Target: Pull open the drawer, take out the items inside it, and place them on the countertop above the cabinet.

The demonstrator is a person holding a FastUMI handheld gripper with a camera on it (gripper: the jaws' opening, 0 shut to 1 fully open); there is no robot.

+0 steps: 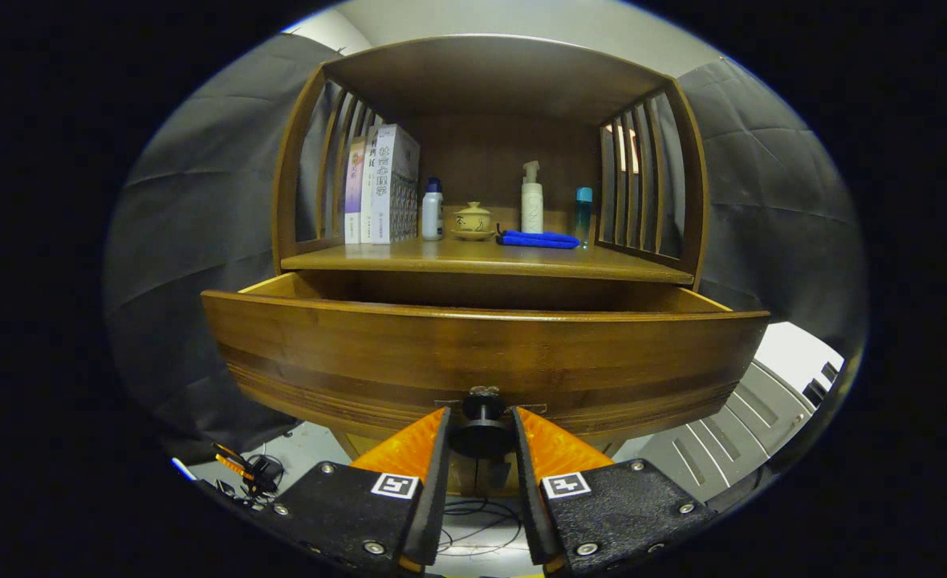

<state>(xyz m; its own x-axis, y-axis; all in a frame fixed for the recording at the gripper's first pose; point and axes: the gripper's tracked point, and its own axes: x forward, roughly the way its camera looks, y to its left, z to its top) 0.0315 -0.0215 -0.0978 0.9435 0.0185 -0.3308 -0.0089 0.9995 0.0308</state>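
Observation:
A wooden cabinet has its drawer point(481, 353) pulled partly out toward me. The drawer's curved front panel fills the middle, and its dark round knob point(482, 425) sits low on that panel. My gripper point(481, 417) has one finger on each side of the knob, both pressing on it. The drawer's inside is hidden behind its front panel. Above the drawer lies the countertop point(473, 258), a wooden shelf under a curved hood.
On the countertop stand books point(381, 197), a small white bottle point(432, 210), a lidded tea cup point(473, 221), a pump bottle point(531, 199), a teal bottle point(583, 207) and a folded blue cloth point(539, 238). Cables point(249, 470) lie on the floor below.

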